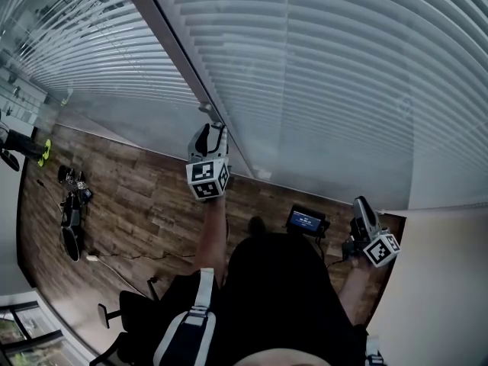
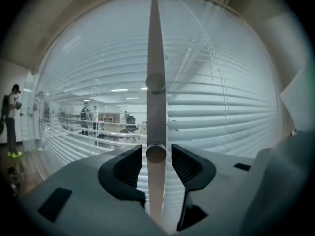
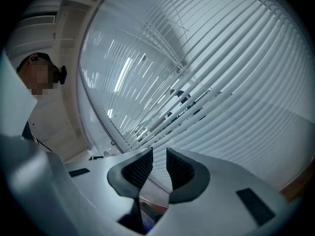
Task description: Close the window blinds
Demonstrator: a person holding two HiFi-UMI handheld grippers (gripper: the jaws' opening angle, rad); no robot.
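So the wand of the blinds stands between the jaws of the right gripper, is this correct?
No. The wand stands between the jaws of the left gripper, as the left gripper view shows; the right gripper has nothing between its jaws.

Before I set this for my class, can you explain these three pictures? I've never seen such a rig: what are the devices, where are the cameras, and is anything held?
There is no robot here. A person stands at window blinds holding a two-jaw gripper in each hand. The head view looks down from a camera on the person's head. The other two views look along each gripper's jaws. The left gripper has a round knob on the upright frame post between its jaws, with the pads not quite touching it. The right gripper is empty, its jaws slightly apart. Below is a wooden floor.
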